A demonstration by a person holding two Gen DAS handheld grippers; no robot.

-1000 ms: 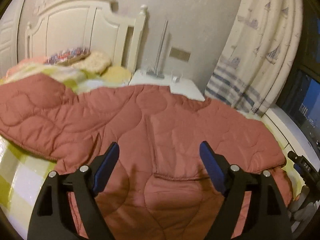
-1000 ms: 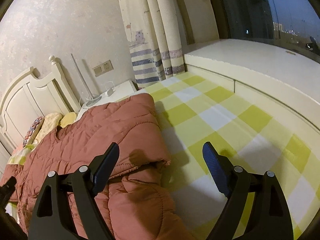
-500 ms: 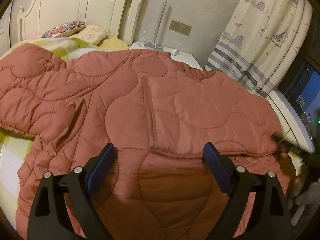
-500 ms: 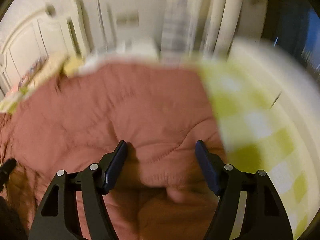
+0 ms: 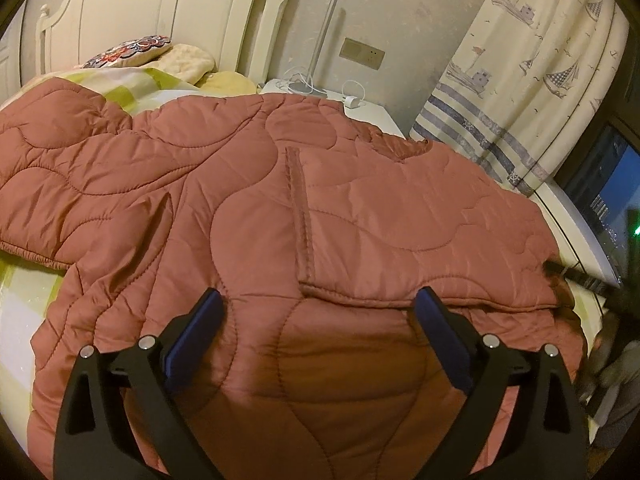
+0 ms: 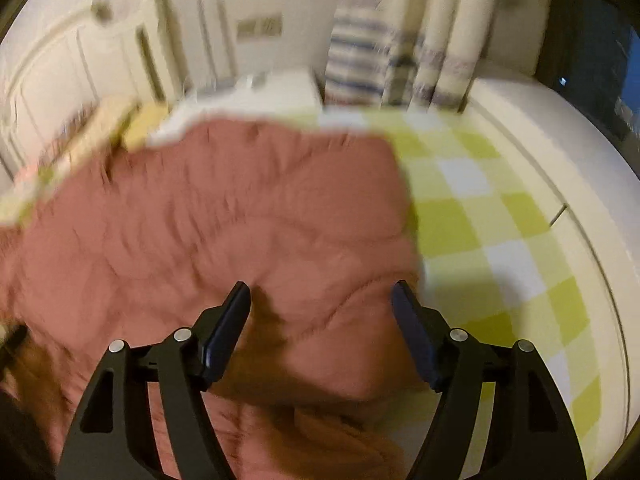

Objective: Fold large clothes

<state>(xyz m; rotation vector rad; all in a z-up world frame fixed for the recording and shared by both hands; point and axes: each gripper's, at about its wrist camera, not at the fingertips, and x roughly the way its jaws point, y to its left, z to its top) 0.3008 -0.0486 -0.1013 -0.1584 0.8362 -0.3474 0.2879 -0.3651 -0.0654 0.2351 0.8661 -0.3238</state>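
On the bed (image 5: pixel 16 308), the pink quilted coat (image 5: pixel 320 208) lay spread beneath both tongs: left tongs (image 5: pixel 318 308) and right tongs (image 6: pixel 322 300) gaped wide, gripping nothing.

Quilted coat (image 5: pixel 320 208) covers bed centre; bare checked sheet (image 6: pixel 492 216) right; headboard (image 5: pixel 160 20) blocks far end.

headboard (image 5: pixel 132 8) cream | nightstand (image 5: pixel 372 114) white | curtain (image 5: pixel 532 80) boat-print | window (image 5: pixel 608 188) dark | bedsheet (image 6: pixel 480 216) yellow-checked
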